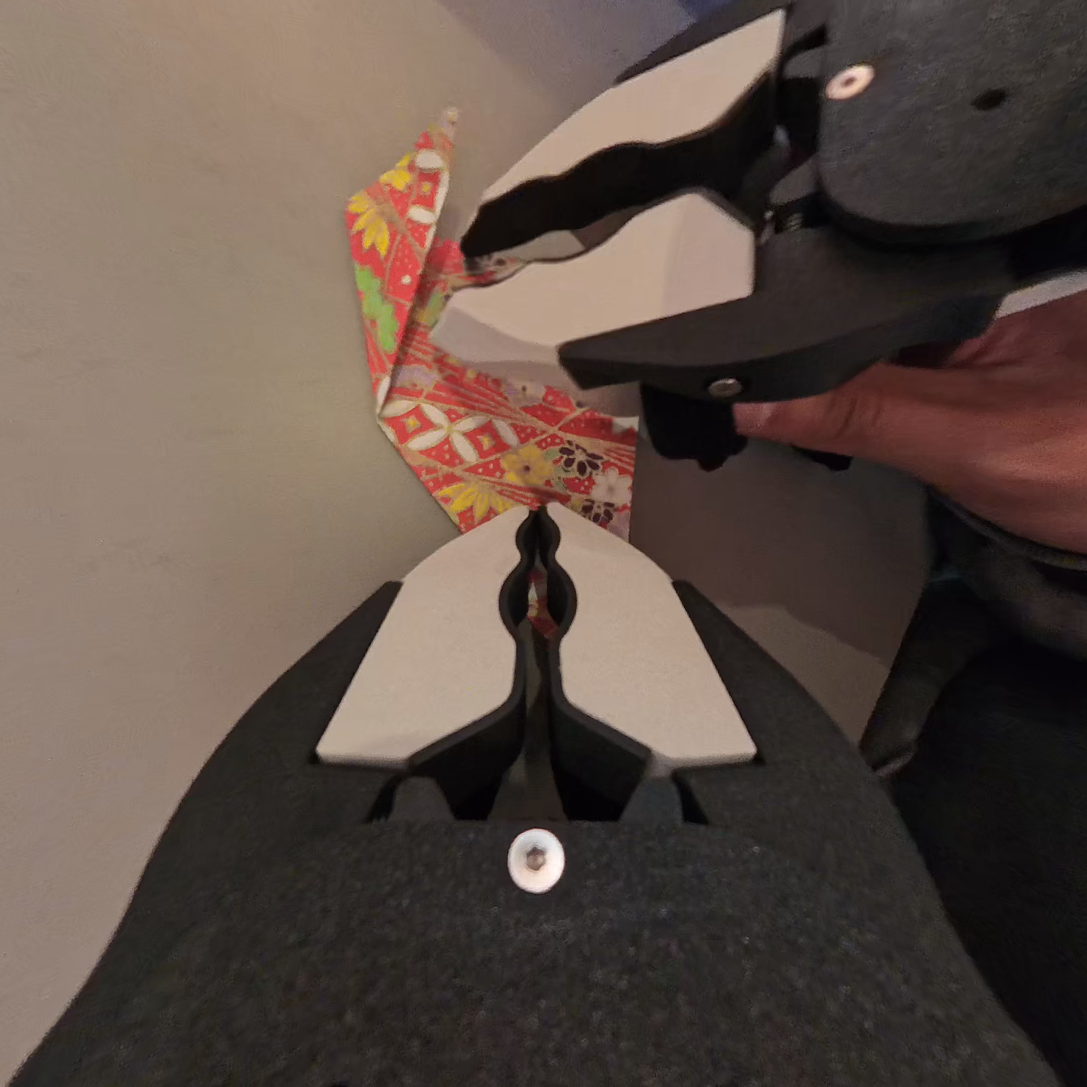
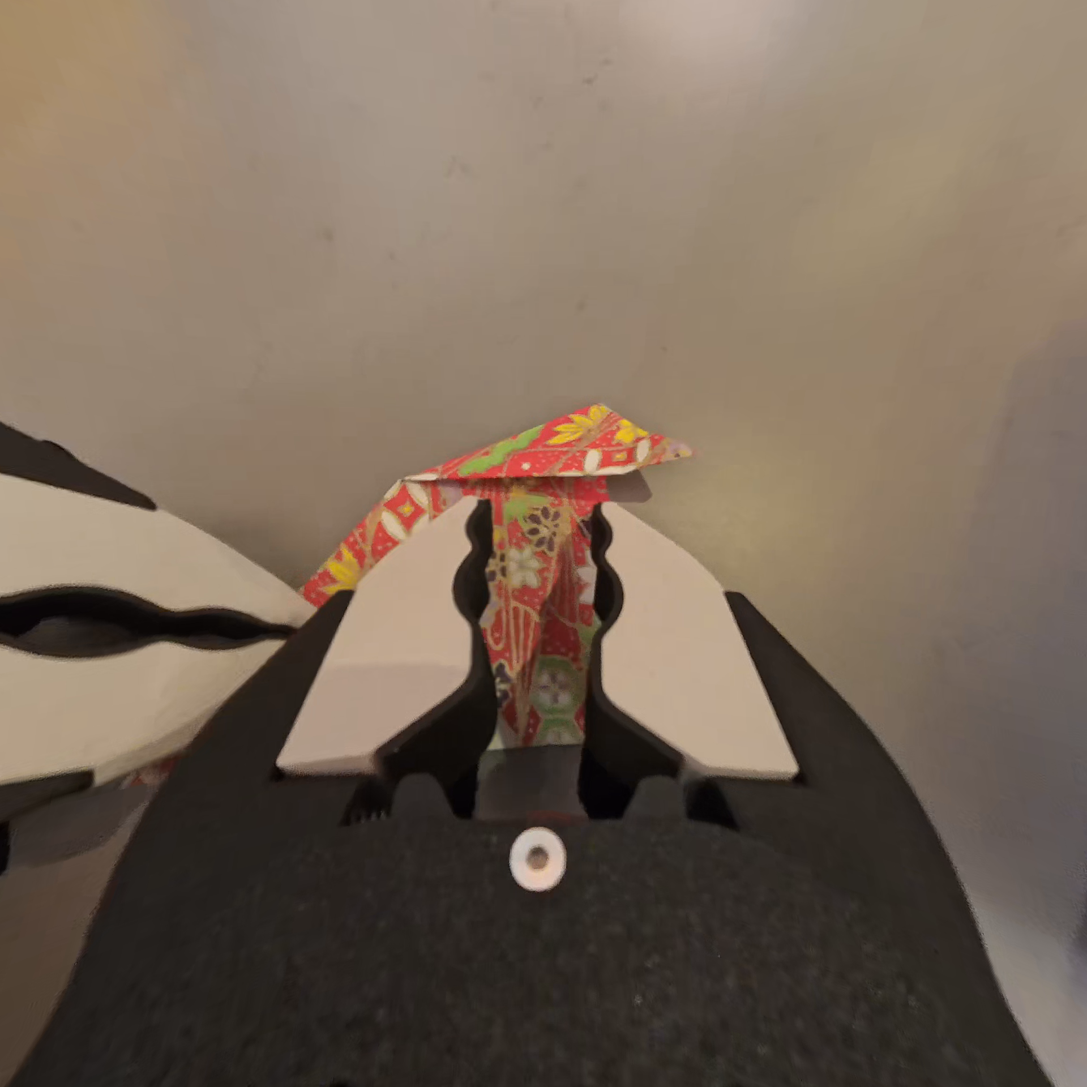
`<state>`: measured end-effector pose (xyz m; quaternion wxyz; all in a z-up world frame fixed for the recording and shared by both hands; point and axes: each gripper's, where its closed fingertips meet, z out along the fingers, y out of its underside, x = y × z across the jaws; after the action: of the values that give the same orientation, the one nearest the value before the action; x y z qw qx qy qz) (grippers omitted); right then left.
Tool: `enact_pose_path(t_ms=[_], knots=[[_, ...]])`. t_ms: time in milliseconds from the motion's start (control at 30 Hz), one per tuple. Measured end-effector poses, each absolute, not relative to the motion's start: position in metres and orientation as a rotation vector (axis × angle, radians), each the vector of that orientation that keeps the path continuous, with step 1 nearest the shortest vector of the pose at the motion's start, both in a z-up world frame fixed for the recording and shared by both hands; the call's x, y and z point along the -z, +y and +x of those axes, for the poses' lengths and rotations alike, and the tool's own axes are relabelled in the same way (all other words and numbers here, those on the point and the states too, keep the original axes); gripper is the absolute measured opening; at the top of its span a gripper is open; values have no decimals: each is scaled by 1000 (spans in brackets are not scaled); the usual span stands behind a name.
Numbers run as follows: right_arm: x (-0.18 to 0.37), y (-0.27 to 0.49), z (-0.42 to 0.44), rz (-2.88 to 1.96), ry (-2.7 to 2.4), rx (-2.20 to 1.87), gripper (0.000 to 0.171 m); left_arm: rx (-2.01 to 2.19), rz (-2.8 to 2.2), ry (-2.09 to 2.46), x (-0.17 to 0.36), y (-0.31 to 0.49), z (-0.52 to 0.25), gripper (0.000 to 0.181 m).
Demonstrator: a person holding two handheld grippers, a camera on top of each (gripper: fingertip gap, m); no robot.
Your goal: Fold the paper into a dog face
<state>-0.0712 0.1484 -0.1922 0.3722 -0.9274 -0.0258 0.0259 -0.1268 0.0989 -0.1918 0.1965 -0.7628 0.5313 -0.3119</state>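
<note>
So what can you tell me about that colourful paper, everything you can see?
The paper is thin origami sheet, red with yellow, green, white and purple flowers and gold lines. It is already creased into several pointed flaps and held up off the pale table. The left gripper is shut on its lower edge. The right gripper has a fold between its fingers, which stand apart, and one flap sticks out like a little roof above them.

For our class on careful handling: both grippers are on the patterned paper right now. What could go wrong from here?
1. The left gripper pinches only an edge of the paper; it may slip out.
2. The right gripper has paper between its fingers but looks partly open, so a pull apart could tear or loosen it.
3. The folded flap stands up loosely and may spring open.
</note>
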Motion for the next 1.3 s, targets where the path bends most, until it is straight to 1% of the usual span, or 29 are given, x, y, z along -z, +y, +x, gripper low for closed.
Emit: enact_pose_path(t_ms=[67,167,233,333,400,567,833,1133,1300], knots=[[194,150,-74,-2381,-95,-66,38,877,-2130,1512,192,94,-125,0],[194,152,-76,-2390,-150,-39,41,875,-2134,1522,192,92,-126,0],[191,152,-78,-2385,-184,-9,49,884,-2148,1517,192,94,-128,0],[183,153,-84,-2362,-227,3,51,900,-2144,1473,183,105,-136,1],[184,153,-90,-2378,-212,-35,57,940,-2149,1447,177,110,-141,1],[194,154,-87,-2420,-163,-33,62,990,-2186,1459,183,104,-146,1],[195,160,-85,-2403,-150,-13,61,1020,-2186,1537,191,81,-136,0],[189,167,-86,-2364,-141,-8,61,1024,-2205,1529,191,80,-135,0],[195,167,-84,-2387,-118,-27,59,1018,-2205,1533,191,80,-135,0]])
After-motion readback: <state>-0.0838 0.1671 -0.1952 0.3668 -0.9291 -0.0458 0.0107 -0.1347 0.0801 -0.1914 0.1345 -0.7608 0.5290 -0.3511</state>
